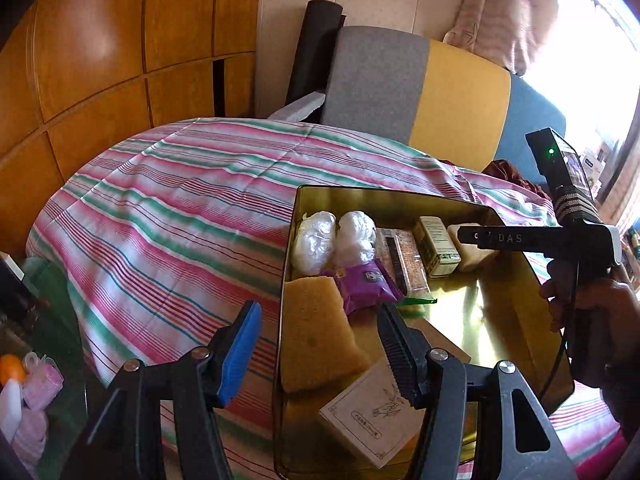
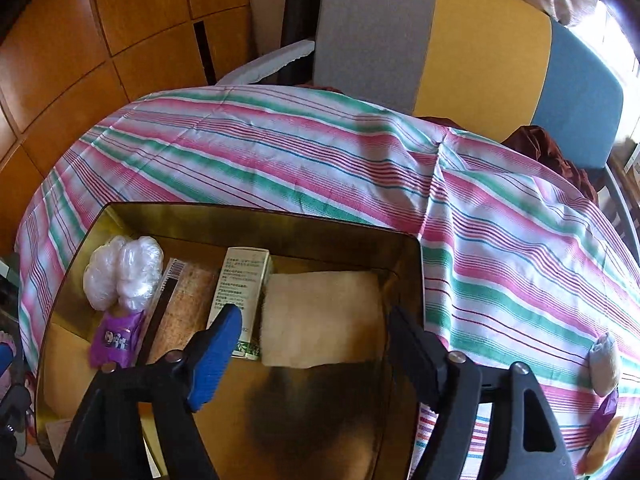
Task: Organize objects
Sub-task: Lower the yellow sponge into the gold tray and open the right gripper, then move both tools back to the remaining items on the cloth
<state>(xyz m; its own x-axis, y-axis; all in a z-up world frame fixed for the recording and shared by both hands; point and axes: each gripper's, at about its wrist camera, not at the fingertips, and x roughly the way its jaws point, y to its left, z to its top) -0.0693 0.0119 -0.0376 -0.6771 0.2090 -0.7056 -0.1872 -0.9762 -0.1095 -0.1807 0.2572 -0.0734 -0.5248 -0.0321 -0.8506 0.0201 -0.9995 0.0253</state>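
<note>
Looking through the left wrist view, your left tool (image 1: 320, 344) gapes wide and empty over the gold tin's (image 1: 500, 308) left rim; the sponge (image 1: 320, 332) at lower centre is light and squashy.

In the right wrist view, your right tool (image 2: 316, 344) spreads wide, holding nothing, around the soft beige pad (image 2: 320, 316) at centre; pinch its side edges.

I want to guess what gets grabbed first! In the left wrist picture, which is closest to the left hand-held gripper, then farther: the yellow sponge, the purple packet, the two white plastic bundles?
From the left hand-held gripper:
1. Yellow sponge, between its fingers, tray's near left.
2. Purple packet, just behind.
3. White plastic bundles, tray's far left.
</note>
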